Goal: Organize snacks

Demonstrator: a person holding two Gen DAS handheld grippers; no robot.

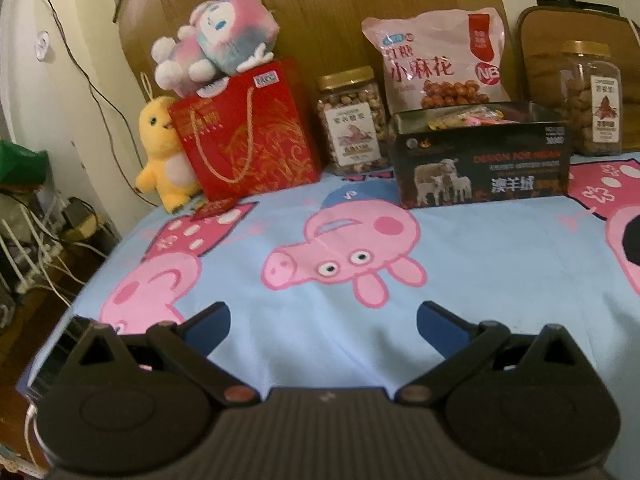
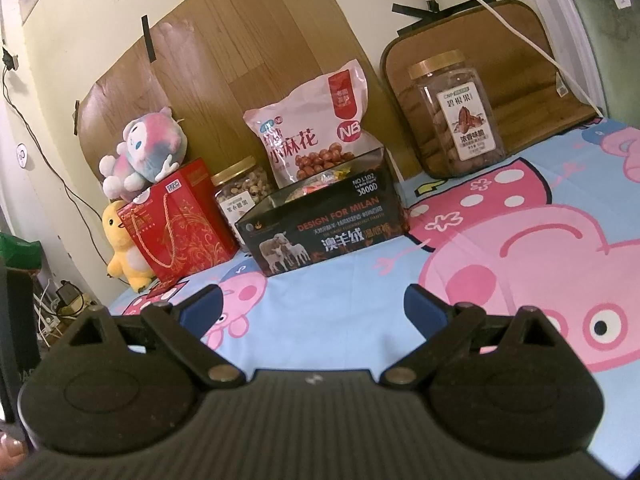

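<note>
Both my claws are released and hold nothing. My left claw [image 1: 323,320] and my right claw [image 2: 312,304] hover above the bed sheet [image 1: 480,264], fingers spread, well short of the snacks. The snacks stand in a row along the headboard [image 1: 320,8]. From the left: a red bag [image 1: 248,132] with a pink plush [image 1: 216,52] on top and a yellow plush [image 1: 160,148] beside it; a nut jar [image 1: 352,120]; a black box [image 1: 480,160] open on top, with wrapped snacks inside; a pink pouch [image 1: 436,60] upright behind the box; a second jar [image 1: 592,96] at far right, apart from the rest.
</note>
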